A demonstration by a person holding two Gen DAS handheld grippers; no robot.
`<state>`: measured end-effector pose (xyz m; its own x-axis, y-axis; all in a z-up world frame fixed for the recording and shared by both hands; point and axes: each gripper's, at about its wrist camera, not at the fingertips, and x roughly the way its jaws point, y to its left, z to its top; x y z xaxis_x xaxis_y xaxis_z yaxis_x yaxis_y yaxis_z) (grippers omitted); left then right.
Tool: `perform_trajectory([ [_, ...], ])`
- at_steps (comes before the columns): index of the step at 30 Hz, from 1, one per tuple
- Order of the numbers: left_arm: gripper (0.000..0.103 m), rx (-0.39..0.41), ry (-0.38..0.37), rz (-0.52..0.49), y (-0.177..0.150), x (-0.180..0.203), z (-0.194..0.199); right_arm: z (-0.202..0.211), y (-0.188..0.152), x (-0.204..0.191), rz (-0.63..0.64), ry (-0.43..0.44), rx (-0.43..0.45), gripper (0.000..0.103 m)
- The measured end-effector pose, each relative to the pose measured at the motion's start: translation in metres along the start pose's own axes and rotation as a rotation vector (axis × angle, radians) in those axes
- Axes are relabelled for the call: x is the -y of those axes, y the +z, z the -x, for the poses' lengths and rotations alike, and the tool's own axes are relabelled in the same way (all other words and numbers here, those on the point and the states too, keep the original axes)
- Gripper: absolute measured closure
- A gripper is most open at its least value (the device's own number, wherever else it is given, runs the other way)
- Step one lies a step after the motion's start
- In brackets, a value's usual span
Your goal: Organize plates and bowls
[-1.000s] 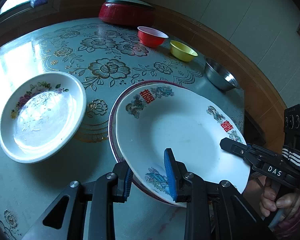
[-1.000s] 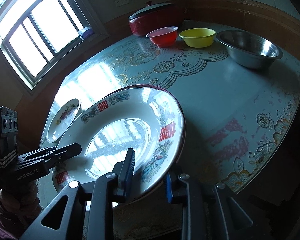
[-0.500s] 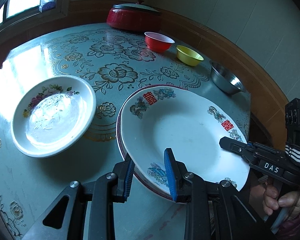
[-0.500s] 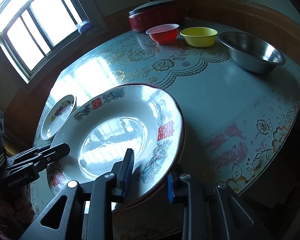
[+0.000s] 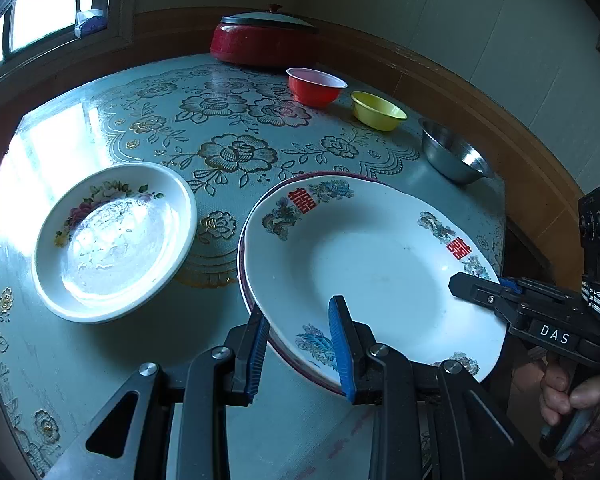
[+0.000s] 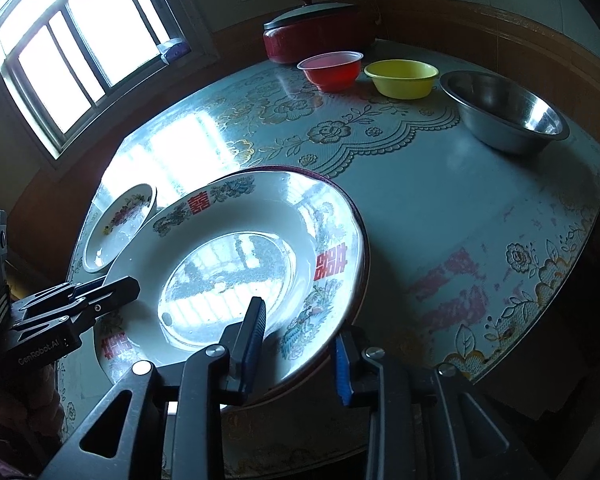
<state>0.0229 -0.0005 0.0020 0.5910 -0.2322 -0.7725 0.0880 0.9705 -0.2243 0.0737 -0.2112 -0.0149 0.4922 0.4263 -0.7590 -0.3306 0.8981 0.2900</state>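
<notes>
A large white plate (image 5: 380,264) with red characters rests on a dark-rimmed plate (image 5: 241,264) near the table's front edge. My left gripper (image 5: 298,344) is shut on the white plate's near rim, one blue pad under it and one on top. From the right side my right gripper (image 5: 466,286) reaches the same plate. In the right wrist view its jaws (image 6: 300,340) are opening, the white plate's (image 6: 228,268) rim between them and a gap at the right pad. A smaller floral plate (image 5: 112,240) lies to the left.
At the far side stand a red bowl (image 5: 316,86), a yellow bowl (image 5: 378,110), a steel bowl (image 5: 452,156) and a red lidded pot (image 5: 264,40). A person's hand (image 5: 572,396) grips the right handle. The table edge (image 6: 540,364) runs close on the right.
The white plate has sunk from a tilt to lie closer on the dark-rimmed plate. The right gripper's jaws have widened. The left wrist view has tipped up a little.
</notes>
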Motion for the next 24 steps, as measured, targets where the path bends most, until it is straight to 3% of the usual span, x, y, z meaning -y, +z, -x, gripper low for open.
perform_trajectory([
  [9,0.073,-0.008,-0.05,0.006,0.0,-0.009,0.001,-0.001,-0.001,-0.002,0.015,-0.008,-0.003,0.072],
  [17,0.072,-0.016,-0.003,-0.036,0.002,-0.006,-0.004,-0.005,-0.002,-0.008,0.033,-0.044,-0.002,0.072],
  [24,0.074,-0.023,-0.017,-0.04,0.001,-0.011,0.001,0.006,-0.002,-0.006,0.014,-0.055,0.001,0.073],
])
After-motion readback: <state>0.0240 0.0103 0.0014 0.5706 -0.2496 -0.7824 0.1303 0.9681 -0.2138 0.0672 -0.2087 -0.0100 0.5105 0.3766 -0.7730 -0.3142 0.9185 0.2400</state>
